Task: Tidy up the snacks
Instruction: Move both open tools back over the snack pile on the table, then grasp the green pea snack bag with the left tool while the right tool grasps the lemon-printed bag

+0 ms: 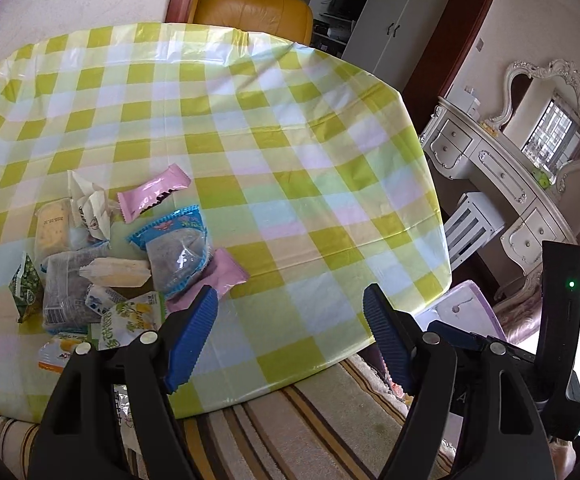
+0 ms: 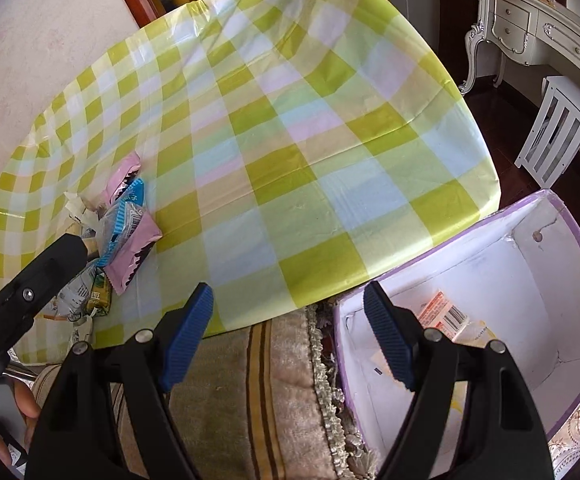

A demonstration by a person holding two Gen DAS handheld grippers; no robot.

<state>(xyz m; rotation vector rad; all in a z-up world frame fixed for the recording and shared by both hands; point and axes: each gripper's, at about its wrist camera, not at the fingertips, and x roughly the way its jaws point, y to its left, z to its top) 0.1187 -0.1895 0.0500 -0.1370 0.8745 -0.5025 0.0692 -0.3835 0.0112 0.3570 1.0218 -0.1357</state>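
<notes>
Snacks heaped left, box right

Both my left gripper (image 1: 290, 336) and right gripper (image 2: 288, 334) hang spread and empty. Crinkly packets (image 1: 130, 256) lie left of both; the purple-rimmed white cardboard box (image 2: 562, 240) sits beyond my right fingers. I'd take the loose pink wrapper (image 1: 154, 192) first, minding the checked tablecloth (image 1: 290, 160) edge.

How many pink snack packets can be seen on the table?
2. One pink packet lies at the pile's far side, another pink packet at its near right edge. More may be hidden underneath.
</notes>
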